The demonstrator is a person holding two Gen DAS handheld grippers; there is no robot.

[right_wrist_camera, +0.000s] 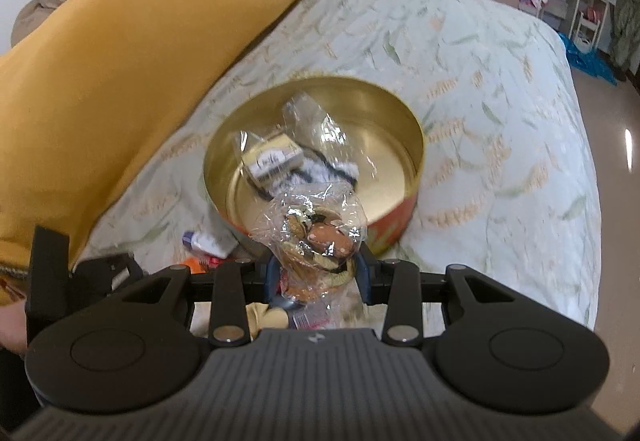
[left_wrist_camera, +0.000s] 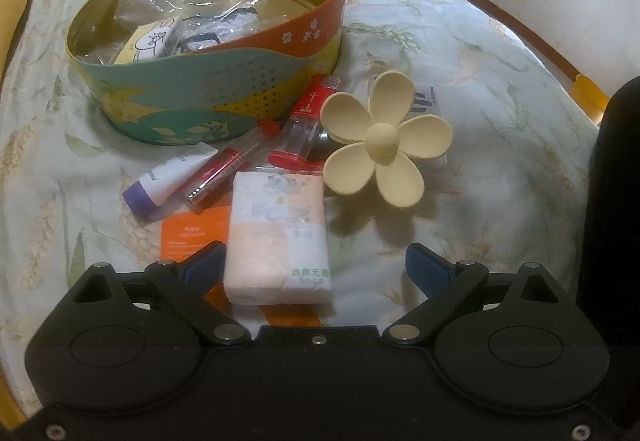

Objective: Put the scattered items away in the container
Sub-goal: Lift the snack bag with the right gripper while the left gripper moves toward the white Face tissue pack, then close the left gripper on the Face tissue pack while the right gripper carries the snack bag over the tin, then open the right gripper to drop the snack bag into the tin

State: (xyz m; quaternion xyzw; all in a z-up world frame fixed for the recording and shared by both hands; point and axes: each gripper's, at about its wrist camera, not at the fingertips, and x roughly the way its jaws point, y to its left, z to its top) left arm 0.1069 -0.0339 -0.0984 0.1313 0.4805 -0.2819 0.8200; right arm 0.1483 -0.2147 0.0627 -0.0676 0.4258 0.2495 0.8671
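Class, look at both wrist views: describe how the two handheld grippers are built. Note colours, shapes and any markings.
The left gripper has a smooth black body, two round black discs, angular black linkage arms with silver pivot pins, and dark blue finger pads. The right gripper has matching black discs and linkages, but its centre body is ribbed grey with a small pale logo.

The right gripper (right_wrist_camera: 316,273) pinches a clear bag of trinkets (right_wrist_camera: 316,229) above the near rim of the gold-lined tin (right_wrist_camera: 400,145) on the bedspread (right_wrist_camera: 500,101).
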